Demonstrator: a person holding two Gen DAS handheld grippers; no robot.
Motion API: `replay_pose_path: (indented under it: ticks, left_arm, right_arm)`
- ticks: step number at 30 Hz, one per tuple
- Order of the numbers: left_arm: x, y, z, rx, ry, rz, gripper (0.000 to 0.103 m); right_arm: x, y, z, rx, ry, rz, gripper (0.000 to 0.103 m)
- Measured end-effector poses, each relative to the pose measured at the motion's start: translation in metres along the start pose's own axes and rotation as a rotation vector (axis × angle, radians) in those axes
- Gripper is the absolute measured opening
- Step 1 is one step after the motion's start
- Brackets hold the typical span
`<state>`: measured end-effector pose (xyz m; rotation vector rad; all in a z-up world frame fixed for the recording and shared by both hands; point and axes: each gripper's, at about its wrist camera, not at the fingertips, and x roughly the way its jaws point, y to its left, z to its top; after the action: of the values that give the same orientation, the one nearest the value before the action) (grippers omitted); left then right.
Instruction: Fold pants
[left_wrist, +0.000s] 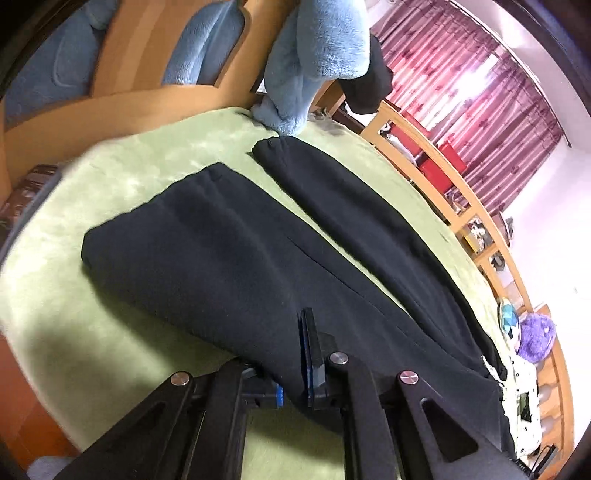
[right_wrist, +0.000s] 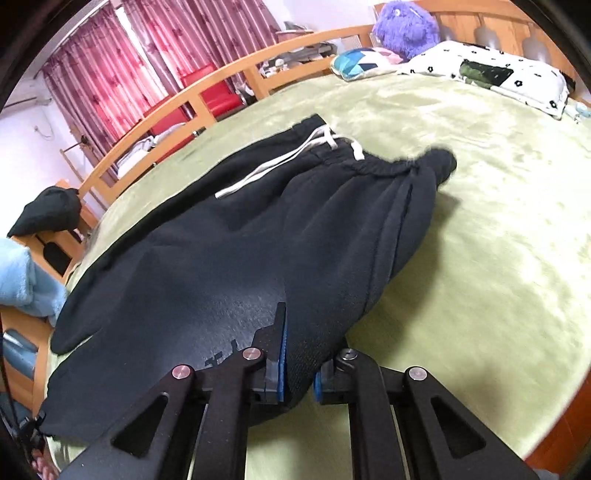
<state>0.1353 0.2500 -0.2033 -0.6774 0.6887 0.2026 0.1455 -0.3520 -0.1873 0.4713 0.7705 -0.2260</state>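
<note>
Pants (left_wrist: 229, 243) lie on the green bed (left_wrist: 110, 173), black cloth pinched in both tongs. Left tongs (left_wrist: 291, 373) hide their near edge. Only the right tongs (right_wrist: 299, 373) see the white string (right_wrist: 280, 162) far ahead, by the pillow (right_wrist: 491, 74).

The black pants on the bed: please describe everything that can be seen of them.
The black pants are of thick, soft, fleece-like cloth and lie spread on the green blanket. They have an elastic waistband with a white drawstring lying loose over the front. In the left wrist view both legs stretch away, parted by a strip of blanket, with gathered cuffs. The left hand-held gripper and the right hand-held gripper each pinch an edge of the cloth.
</note>
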Motion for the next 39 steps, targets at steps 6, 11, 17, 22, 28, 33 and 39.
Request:
replay_pose_path:
  ticks: [6, 11, 17, 22, 28, 33, 39]
  left_arm:
    - [-0.022, 0.02, -0.013, -0.001, 0.008, 0.018, 0.008]
    - [-0.012, 0.022, -0.024, 0.021, 0.053, 0.056, 0.008]
    - [0.009, 0.008, -0.033, 0.053, 0.088, 0.093, 0.015]
    - [0.009, -0.008, -0.029, 0.088, 0.077, 0.081, 0.011]
    - [-0.009, -0.034, 0.002, 0.107, 0.044, 0.027, 0.009]
    - [-0.01, -0.061, 0.033, 0.11, 0.026, -0.017, 0.009]
    - [0.008, -0.094, 0.074, 0.114, -0.003, -0.047, 0.009]
  right_arm:
    - [-0.027, -0.002, -0.025, -0.035, 0.02, -0.014, 0.01]
    - [-0.027, -0.021, -0.041, -0.022, 0.108, 0.021, 0.019]
    - [-0.031, -0.047, -0.034, 0.049, 0.047, -0.002, 0.047]
    - [-0.002, -0.041, -0.032, 0.061, 0.143, 0.032, 0.026]
    - [-0.016, -0.028, -0.009, 0.064, 0.093, 0.082, 0.017]
    - [-0.025, -0.005, 0.03, 0.055, 0.055, 0.105, 0.015]
    - [-0.021, 0.031, 0.085, 0.033, 0.0, 0.121, 0.014]
